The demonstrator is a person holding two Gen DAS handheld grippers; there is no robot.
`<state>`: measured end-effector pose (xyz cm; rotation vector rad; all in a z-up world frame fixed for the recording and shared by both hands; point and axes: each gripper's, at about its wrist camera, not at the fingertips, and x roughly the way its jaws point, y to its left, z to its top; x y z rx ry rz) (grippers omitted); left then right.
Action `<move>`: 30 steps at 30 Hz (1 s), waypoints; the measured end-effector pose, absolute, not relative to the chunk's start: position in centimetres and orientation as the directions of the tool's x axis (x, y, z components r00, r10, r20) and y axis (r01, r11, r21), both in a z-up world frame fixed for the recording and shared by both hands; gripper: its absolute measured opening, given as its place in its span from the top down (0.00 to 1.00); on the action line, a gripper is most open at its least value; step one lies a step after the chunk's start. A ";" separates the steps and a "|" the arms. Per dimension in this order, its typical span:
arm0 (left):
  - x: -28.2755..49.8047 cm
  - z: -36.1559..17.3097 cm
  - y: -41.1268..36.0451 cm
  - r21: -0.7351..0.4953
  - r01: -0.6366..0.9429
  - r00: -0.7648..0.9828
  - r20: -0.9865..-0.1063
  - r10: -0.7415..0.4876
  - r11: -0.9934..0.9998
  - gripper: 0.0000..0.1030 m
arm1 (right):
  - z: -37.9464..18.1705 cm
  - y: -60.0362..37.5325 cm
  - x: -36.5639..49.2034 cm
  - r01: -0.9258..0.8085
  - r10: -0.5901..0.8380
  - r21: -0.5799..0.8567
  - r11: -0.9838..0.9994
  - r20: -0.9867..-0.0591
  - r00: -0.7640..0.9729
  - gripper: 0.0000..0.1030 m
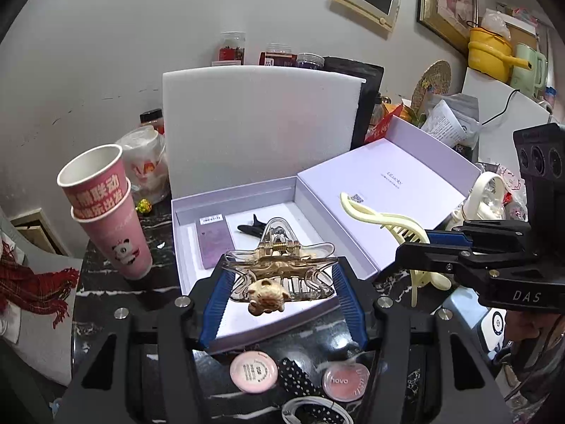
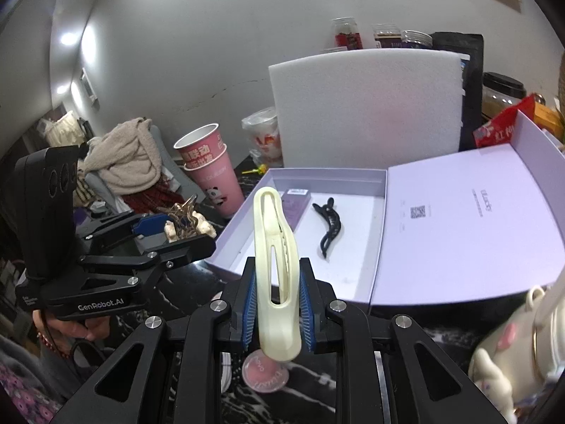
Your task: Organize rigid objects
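Note:
My left gripper (image 1: pixel 280 275) is shut on a clear amber hair claw clip (image 1: pixel 279 268) with a small bear charm, held over the near edge of the open white box (image 1: pixel 197 282). My right gripper (image 2: pixel 275 304) is shut on a cream hair clip (image 2: pixel 277 265), held upright in front of the box (image 2: pixel 356 176); the clip also shows in the left wrist view (image 1: pixel 385 222). Inside the box lie a black hair clip (image 2: pixel 328 224) and a purple card (image 2: pixel 298 205).
Stacked pink paper cups (image 1: pixel 106 208) stand left of the box. The box lid (image 1: pixel 385 183) lies open to the right, a white foam sheet (image 1: pixel 257 123) stands behind. Two round pink compacts (image 1: pixel 253 371) and a dotted black band (image 1: pixel 296 381) lie on the dark marble table.

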<state>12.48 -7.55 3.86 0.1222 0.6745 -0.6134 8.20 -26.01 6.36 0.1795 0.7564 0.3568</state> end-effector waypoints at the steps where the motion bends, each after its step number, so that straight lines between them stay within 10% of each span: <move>1: 12.7 3.9 -7.6 -0.082 0.566 0.617 -0.618 -0.487 0.821 0.45 | 6.4 -26.0 8.3 -0.253 0.376 0.280 0.926 -0.639 0.671 0.79; 30: 20.9 5.3 -9.6 0.003 0.562 0.666 -0.594 -0.451 0.827 0.45 | 7.8 -27.3 17.0 -0.261 0.303 0.165 0.951 -0.659 0.689 0.79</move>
